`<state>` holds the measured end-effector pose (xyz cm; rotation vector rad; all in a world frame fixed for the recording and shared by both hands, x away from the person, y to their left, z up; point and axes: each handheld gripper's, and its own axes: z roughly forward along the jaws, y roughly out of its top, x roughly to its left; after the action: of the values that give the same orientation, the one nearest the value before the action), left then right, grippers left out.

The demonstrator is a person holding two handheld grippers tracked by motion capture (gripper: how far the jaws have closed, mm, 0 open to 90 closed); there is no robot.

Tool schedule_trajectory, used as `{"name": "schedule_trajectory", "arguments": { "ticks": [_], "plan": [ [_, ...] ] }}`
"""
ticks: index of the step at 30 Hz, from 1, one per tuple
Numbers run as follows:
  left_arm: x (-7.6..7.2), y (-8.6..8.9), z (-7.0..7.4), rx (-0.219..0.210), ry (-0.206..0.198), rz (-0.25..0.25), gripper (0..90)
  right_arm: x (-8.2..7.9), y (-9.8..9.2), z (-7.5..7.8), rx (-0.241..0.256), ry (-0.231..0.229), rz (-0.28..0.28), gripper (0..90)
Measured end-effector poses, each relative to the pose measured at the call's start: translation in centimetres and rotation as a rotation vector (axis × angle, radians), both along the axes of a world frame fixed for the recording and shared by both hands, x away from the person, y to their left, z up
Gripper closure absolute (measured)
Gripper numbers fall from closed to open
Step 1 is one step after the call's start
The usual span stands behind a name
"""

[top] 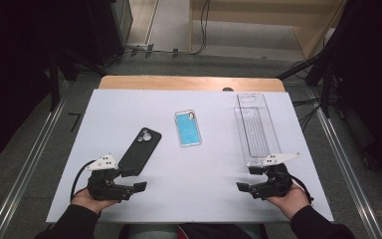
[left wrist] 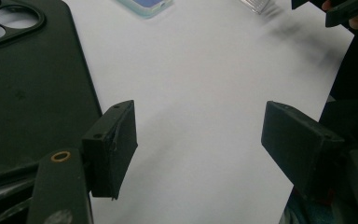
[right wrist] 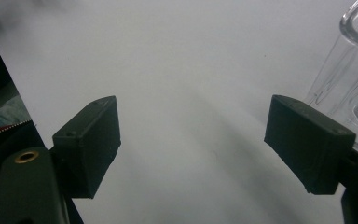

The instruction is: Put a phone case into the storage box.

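I see the black phone case point(top: 140, 152) lying flat on the white bench point(top: 204, 199), its long axis running diagonally, camera cutout at the far end and pointing away to the right. It is matte and dark, with round lens openings. Its near end sits just beside my left tool point(top: 129, 180), whose jaws stand wide apart with nothing between them. Right of the black phone case lies a blue phone case point(top: 187, 128), and farther right a clear plastic tray point(top: 256, 129). My right tool point(top: 251, 180) is just beside that tray's near end, jaws likewise spread.

table point(top: 129, 104): white top, wood edge; floor point(top: 79, 84): grey; metal rails point(top: 25, 164); dark curtains point(top: 10, 59); cables point(top: 199, 30)
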<state>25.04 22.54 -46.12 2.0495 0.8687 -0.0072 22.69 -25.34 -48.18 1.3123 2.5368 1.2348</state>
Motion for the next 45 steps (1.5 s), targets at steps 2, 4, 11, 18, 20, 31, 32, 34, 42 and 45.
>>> {"name": "schedule_trajectory", "arguments": {
  "ticks": [2,4,11,18,20,31,32,34,42,45],
  "plan": [
    [0.1,0.0,0.0,0.001,0.001,0.009,26.7,0.0,0.0,0.0,0.001,0.004,0.000,16.4],
    [0.2,0.1,0.0,0.001,0.001,0.020,26.7,0.1,0.0,0.0,0.002,0.008,0.005,16.4],
    [0.8,0.0,-0.2,0.017,0.010,0.027,26.6,0.6,-0.1,-0.3,0.000,0.025,0.006,16.4],
    [1.0,-0.1,-0.3,0.007,0.016,0.013,23.4,0.5,0.1,-0.2,-0.007,0.020,0.013,16.4],
    [1.0,-0.2,-0.3,0.014,0.014,0.011,23.4,0.5,0.0,-0.2,-0.005,0.022,0.009,16.4],
    [1.2,-0.1,-0.2,-0.001,0.021,0.022,21.2,0.7,-0.1,-0.3,0.016,0.035,0.005,10.1],
    [1.2,0.0,-0.2,-0.005,0.022,0.021,21.2,0.7,-0.1,-0.3,0.016,0.035,0.005,10.1],
    [1.2,0.0,-0.2,-0.006,0.020,0.017,21.2,0.6,0.1,-0.4,0.011,0.042,0.018,10.3],
    [1.0,0.2,-0.1,-0.006,0.017,0.016,21.2,0.4,0.4,-0.2,0.005,0.028,0.025,10.7],
    [0.9,0.2,0.0,0.001,0.014,0.009,21.2,0.4,0.5,-0.2,0.005,0.033,0.018,10.7]
  ]
}}
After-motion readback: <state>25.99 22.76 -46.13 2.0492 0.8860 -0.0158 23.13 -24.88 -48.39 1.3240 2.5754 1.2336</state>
